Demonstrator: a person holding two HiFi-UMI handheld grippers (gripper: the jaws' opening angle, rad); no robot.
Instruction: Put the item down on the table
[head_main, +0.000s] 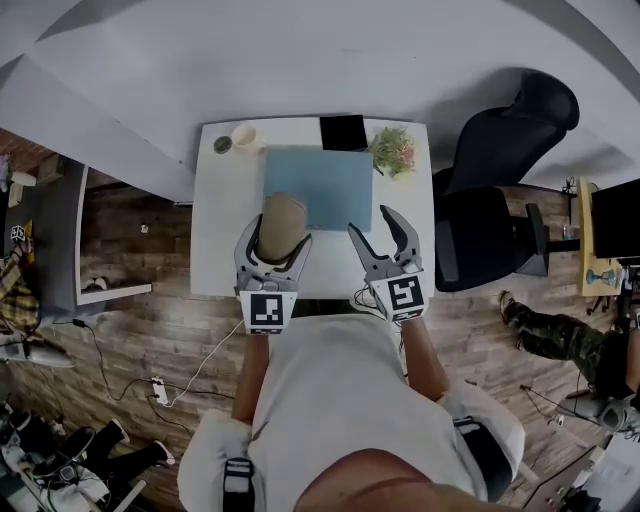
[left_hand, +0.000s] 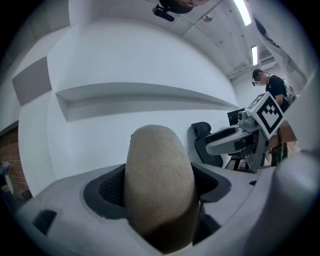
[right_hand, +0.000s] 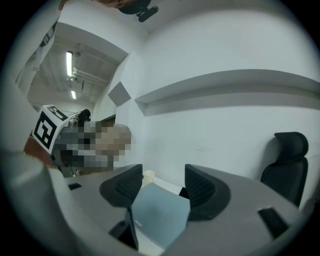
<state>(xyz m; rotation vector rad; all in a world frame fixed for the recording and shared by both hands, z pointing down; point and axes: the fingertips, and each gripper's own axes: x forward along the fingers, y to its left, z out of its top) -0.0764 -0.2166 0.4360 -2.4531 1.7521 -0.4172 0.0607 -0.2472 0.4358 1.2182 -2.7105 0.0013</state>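
Left gripper has the item, table right below

Left gripper (head_main: 275, 240) is clamped on the tan oblong item (head_main: 282, 220), its long axis seemingly upright, over the white table (head_main: 222, 235) beside the blue mat (head_main: 332, 188). The right gripper (head_main: 372, 224), just right, is empty, jaws narrowly apart.

Person in a white T-shirt (head_main: 330, 390), with two grey grippers
The left gripper (head_main: 274, 238) and right gripper (head_main: 369, 222) have curved grey jaws with dark ribbed pads (right_hand: 200, 192) inside. Behind the jaws, each carries a white cube (head_main: 267, 310) with black squares.
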